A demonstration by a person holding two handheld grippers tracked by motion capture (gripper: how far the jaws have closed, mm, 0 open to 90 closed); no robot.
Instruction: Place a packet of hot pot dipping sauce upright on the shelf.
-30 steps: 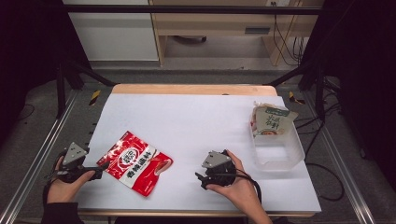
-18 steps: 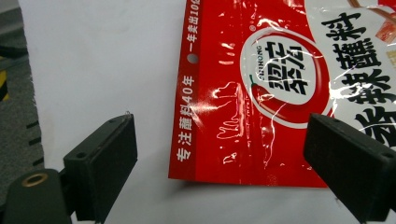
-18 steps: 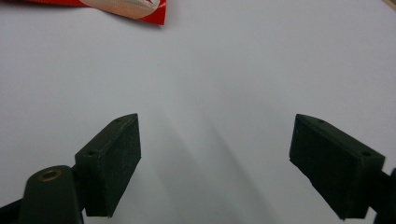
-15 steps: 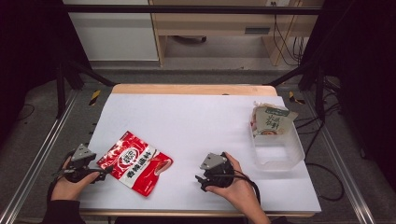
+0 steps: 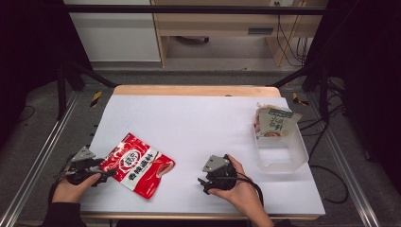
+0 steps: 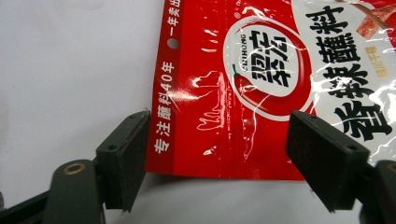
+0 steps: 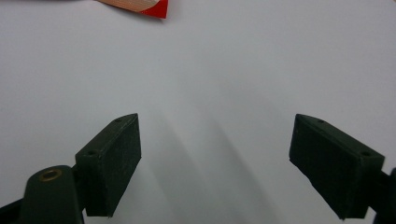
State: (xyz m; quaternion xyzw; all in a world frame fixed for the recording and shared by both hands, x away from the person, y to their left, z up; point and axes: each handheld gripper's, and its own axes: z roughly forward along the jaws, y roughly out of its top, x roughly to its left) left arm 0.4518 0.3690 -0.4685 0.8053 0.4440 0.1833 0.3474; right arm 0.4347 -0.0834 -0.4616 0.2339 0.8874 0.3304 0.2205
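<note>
The left gripper (image 6: 217, 154) sits with jaws apart around the red sachet's (image 6: 261, 84) near edge, so I'd say it's lining up a grasp. Next it should close on that edge; the right gripper (image 7: 215, 163) waits spread wide over the bare table (image 7: 210, 60).

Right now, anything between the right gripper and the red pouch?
No. In the high view, bare white table runs from the right gripper to the red pouch. The right gripper view shows the same, open jaws over bare surface.
</note>
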